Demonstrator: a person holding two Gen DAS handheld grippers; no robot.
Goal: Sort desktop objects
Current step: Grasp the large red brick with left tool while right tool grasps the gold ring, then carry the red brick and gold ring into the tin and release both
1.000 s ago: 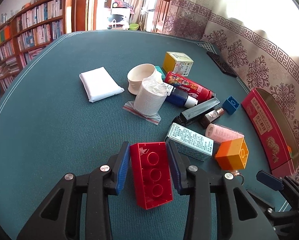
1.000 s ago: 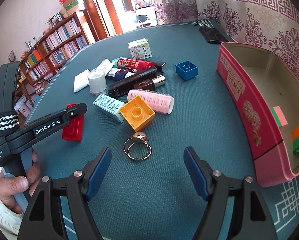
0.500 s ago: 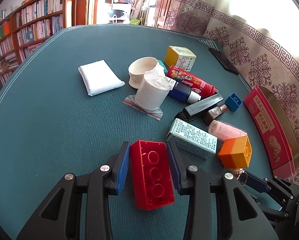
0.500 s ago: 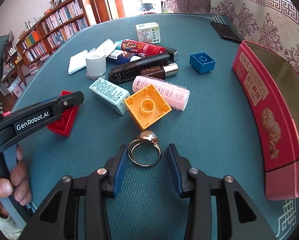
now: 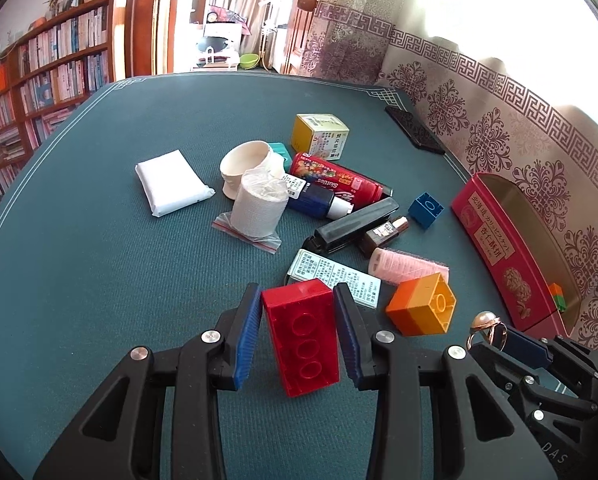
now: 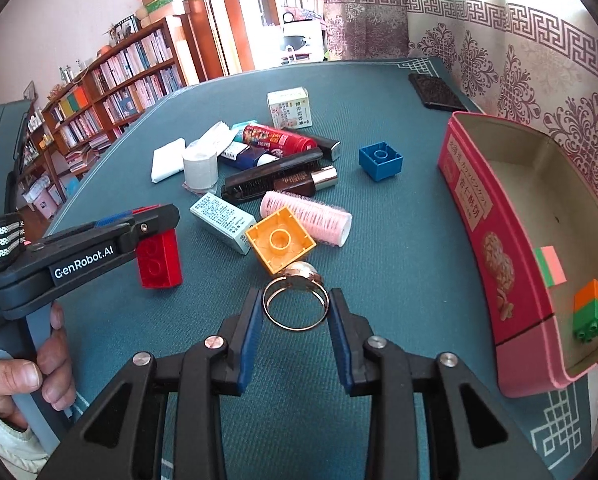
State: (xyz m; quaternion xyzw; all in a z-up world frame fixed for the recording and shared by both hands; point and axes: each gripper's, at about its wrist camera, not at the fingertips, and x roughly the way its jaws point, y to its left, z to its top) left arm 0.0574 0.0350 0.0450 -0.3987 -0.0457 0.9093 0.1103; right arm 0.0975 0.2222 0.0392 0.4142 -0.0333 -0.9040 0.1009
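Right of both tongs stands the pink tin (image 6: 499, 216), nearer the right tongs (image 6: 296, 312), whose jaws are closing on the pearl ring (image 6: 297, 300); left tongs (image 5: 298, 338) grip the red brick (image 5: 303, 340) above the worktop (image 5: 99, 280).

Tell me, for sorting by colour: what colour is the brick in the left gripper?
Red brick; clearest in the left wrist view.

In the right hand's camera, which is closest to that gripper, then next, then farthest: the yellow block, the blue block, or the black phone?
From the right gripper, which is closing on a ring:
1. Yellow block, just past the ring.
2. Blue block, farther out, to the right.
3. Black phone, far back by the table's edge.
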